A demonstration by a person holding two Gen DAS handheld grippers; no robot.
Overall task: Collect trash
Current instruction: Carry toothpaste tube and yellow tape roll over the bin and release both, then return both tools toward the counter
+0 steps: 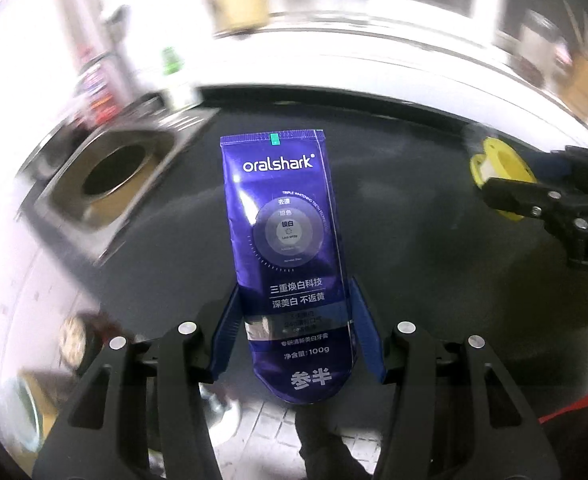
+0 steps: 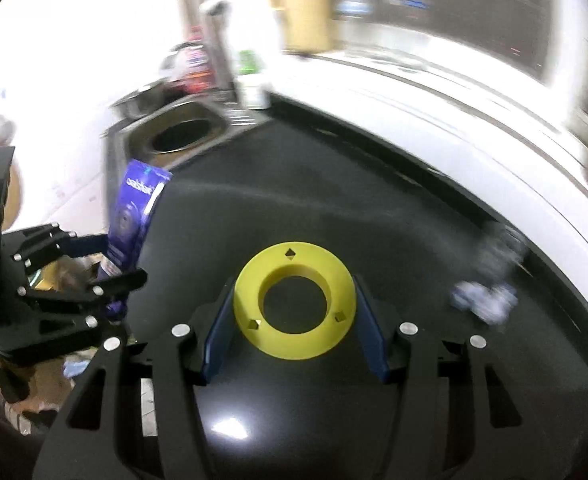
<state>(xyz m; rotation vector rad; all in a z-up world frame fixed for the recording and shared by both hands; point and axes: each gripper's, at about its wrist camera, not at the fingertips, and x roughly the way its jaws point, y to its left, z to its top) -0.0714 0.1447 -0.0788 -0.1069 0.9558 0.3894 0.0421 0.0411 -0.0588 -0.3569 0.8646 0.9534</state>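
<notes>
Toothpaste tube (image 1: 294, 264), purple with "oralshark" printed near its flat crimped end, is clamped between the blue pads of the left tool (image 1: 297, 332); rounded shoulder end sits toward the camera, crimped end points away. Held clear above the dark surface (image 1: 413, 208).

Yellow ring (image 2: 294, 306) is gripped by the right tool (image 2: 295, 328), blue pads pressing on its outer rim on both sides, centre hole facing the camera.

Ahead and left of both tools: square metal bin (image 1: 106, 176) with a round dark opening, at the edge of the surface. Crumpled pale wrapper (image 2: 485, 296) lies on the surface to the right of the right tool. Background is motion-blurred; items beyond the bin cannot be identified.
</notes>
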